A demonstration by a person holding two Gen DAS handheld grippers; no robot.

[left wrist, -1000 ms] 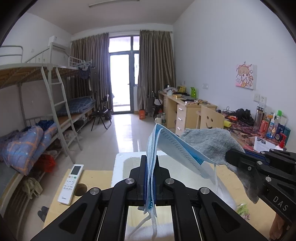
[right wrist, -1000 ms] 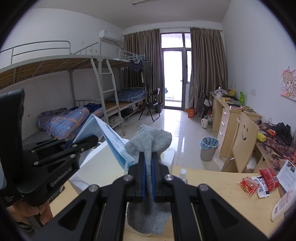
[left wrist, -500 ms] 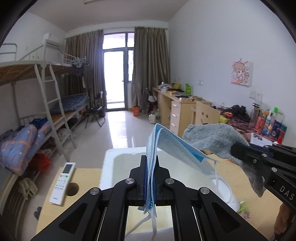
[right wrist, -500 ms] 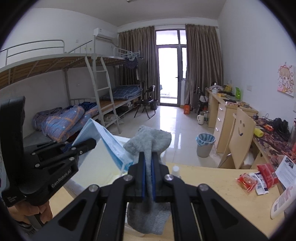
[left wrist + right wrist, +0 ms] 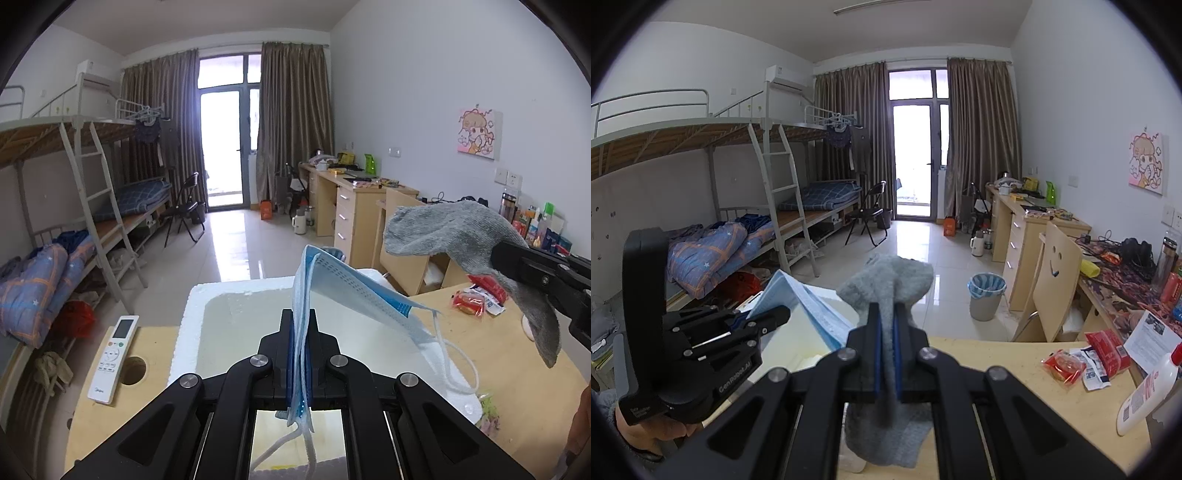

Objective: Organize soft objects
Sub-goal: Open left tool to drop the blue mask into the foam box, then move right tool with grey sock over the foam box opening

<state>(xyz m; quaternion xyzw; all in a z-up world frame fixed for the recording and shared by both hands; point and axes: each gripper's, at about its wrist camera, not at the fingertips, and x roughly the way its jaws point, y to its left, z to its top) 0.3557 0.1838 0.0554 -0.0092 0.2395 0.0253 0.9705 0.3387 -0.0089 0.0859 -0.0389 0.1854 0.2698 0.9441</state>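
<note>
Currently both tongs are clenched, each on a soft item, and both are held in the air above the wooden counter (image 5: 517, 354).

Left tongs (image 5: 299, 332): pads pinched on a blue face mask (image 5: 343, 291). Mask stands edge-up between the pads, its free half folding out and down to the right; white ear loops (image 5: 454, 362) dangle from that end, and more loop hangs below the tongs. Mask sits over the open white foam box (image 5: 192, 314) on the counter, not touching it.

Right tongs (image 5: 885, 336): pads pinched on a grey sock (image 5: 890, 280). One end bunches above the pads, the other hangs limp below. In the left wrist view the sock is to the right of the mask, apart from it.

Other items on counter: white remote control (image 5: 112, 358) left of the box, beside a round hole; red snack packets (image 5: 1071, 363) and a white bottle (image 5: 1148, 391) at right. A hand (image 5: 646, 432) grips the left tool's handle.
</note>
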